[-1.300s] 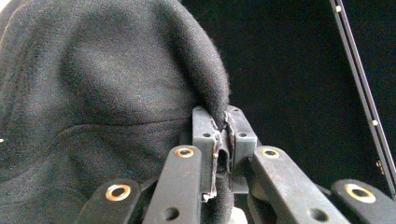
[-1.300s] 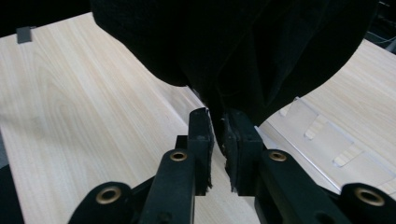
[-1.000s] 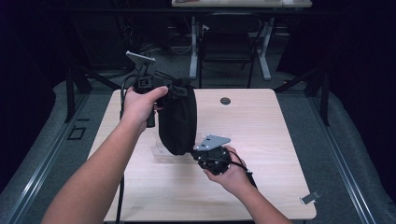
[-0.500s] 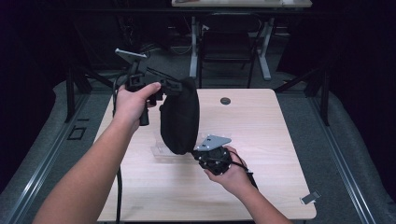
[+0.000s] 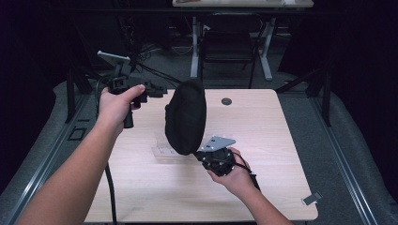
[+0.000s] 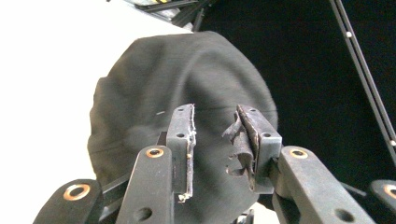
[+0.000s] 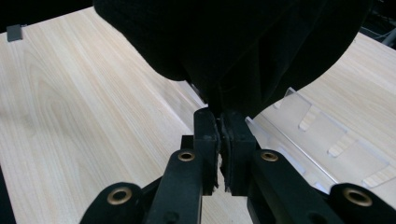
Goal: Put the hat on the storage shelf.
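A black knit cap stands upright above the wooden table, pinched at its bottom edge by my right gripper, which is shut on it. In the right gripper view the jaws clamp the cap's fabric. My left gripper is held up to the left of the cap, apart from it. In the left gripper view it stands open with nothing between the jaws, and the cap lies beyond them.
A clear plastic stand lies flat on the table under the cap. A round cable hole sits near the far edge. A small grey clip lies at the near right corner.
My left gripper has let go of the cap's top and drawn back to the left. The cap stays upright in the right gripper, which has hardly moved.
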Motion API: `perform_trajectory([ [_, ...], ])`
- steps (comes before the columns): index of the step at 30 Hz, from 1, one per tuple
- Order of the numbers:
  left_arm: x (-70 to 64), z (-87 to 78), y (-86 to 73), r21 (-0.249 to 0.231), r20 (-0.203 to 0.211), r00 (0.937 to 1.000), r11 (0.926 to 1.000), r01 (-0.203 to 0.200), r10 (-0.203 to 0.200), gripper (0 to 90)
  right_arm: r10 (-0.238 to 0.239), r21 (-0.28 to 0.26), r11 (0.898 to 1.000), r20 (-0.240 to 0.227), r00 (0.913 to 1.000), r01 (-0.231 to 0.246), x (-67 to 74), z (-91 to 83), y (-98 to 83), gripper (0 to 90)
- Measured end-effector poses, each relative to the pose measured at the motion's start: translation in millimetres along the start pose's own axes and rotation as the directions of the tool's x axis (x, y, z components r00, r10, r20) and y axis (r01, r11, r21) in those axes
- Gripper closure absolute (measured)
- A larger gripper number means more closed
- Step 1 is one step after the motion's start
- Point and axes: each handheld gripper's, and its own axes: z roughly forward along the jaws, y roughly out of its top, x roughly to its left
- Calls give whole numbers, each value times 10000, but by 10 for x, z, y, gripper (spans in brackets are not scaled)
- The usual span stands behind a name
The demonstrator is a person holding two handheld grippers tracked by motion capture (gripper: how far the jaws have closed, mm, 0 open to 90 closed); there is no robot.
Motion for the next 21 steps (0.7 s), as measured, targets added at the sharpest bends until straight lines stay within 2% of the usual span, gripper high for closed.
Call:
perform_trajectory([
  [4,96,-61,-9,-27,-276,9996,10000,48,-49,658,83,293,9995,91,9999,-86,-40,36,-70,861],
  [5,142,-90,-15,36,-490,9988,10000,-34,36,658,351,112,9993,59,9994,-351,-68,45,-116,862],
  [7,186,-119,-23,58,-630,9980,10000,4,0,657,527,142,9985,1,9986,-527,-91,37,-125,862],
  [15,287,-229,-36,-85,-840,9964,9999,88,-95,654,541,112,9985,95,9985,-543,-101,26,-140,861],
  [21,353,-263,-56,10,-1083,9940,9999,124,-123,644,582,188,9981,168,9982,-585,-131,6,-160,858],
])
